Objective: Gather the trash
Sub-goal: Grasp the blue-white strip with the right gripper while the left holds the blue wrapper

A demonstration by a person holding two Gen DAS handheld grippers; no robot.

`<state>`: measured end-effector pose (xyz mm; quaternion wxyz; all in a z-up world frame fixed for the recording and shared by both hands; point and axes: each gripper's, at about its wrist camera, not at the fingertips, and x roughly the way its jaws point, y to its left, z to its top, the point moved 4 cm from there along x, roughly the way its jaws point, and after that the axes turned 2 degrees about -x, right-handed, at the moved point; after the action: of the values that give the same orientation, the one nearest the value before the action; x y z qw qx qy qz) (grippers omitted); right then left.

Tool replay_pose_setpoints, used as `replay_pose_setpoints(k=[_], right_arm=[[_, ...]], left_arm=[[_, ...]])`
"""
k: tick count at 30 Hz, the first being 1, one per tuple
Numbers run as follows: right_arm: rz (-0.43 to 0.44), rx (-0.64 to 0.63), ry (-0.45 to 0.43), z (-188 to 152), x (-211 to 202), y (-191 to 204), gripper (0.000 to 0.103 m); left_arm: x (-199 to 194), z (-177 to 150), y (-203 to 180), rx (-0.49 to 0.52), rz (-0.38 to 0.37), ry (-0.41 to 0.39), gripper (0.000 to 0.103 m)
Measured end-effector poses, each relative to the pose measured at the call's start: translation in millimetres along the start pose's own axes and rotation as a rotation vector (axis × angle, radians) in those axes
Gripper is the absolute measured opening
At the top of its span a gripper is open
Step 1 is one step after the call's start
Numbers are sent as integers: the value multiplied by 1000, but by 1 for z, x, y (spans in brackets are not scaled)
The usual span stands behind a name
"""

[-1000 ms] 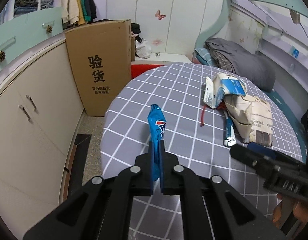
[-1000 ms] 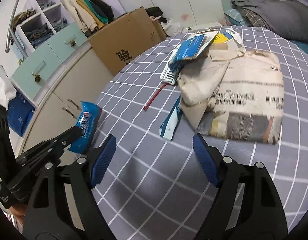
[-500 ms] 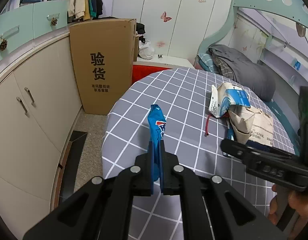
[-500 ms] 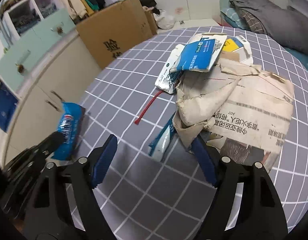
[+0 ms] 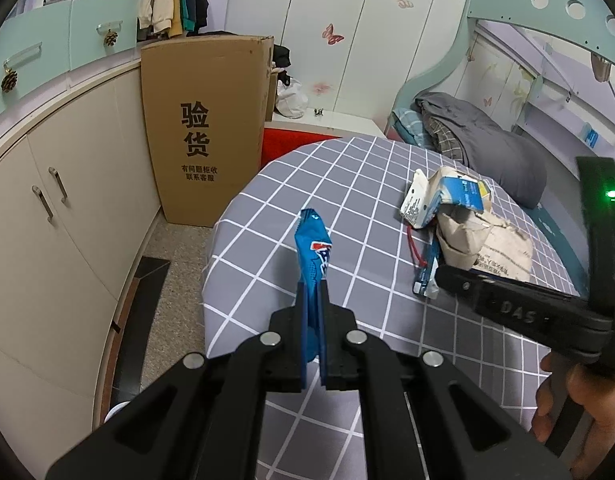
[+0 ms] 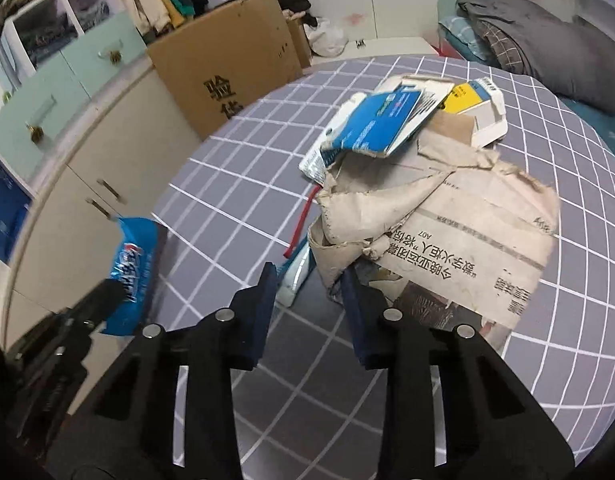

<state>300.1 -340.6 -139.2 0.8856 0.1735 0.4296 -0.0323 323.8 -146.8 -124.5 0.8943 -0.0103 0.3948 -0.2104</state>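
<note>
Blue snack wrapper (image 5: 313,258) is pinched upright between the pads of the left gripper (image 5: 312,280), jaws nearly together on it, above the near left edge of the round table. In the right wrist view the same wrapper (image 6: 133,264) shows at the left, past the table edge, in front of the cabinet doors.

Remaining trash sits in one heap toward the right of the table: crumpled newspaper (image 6: 447,232) on the near side, a flattened blue-and-white carton (image 6: 381,122) resting on its far side, a yellow-and-white card (image 6: 473,100) at the far right of the heap, a thin red strip (image 6: 301,224) on the cloth just left of the paper, and a white-and-blue packet (image 6: 295,276) sticking out under the paper's near left corner.

Right gripper (image 6: 307,284) hovers over that corner, jaws have just been closing, now partly apart. The newspaper's near fold and the packet lie in the gap; pads press on nothing that I can see.

Grey checked tablecloth (image 5: 347,184) covers the table. Cardboard box (image 5: 205,128) stands on the floor at the far left, against cream cabinets (image 5: 67,200).
</note>
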Motion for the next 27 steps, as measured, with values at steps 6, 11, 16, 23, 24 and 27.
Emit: replay_pose_setpoints(k=[6, 11, 16, 23, 24, 27], right_arm=[[-3, 3, -11, 5, -5, 11, 43], [-138, 12, -73, 4, -25, -8, 49], [-105, 18, -126, 2, -45, -3, 50], [-24, 35, 3, 7, 6, 16, 44], [-31, 51, 10, 9, 13, 13, 43], [-95, 53, 23, 12, 27, 8, 35]], left_arm=[[-4, 2, 3, -13, 5, -12, 4], [-5, 1, 7, -17, 3, -10, 4], [-2, 4, 9, -35, -10, -9, 4], [-2, 5, 10, -37, -15, -11, 4], [-3, 5, 10, -33, -15, -12, 4], [-2, 6, 12, -31, -12, -12, 4]])
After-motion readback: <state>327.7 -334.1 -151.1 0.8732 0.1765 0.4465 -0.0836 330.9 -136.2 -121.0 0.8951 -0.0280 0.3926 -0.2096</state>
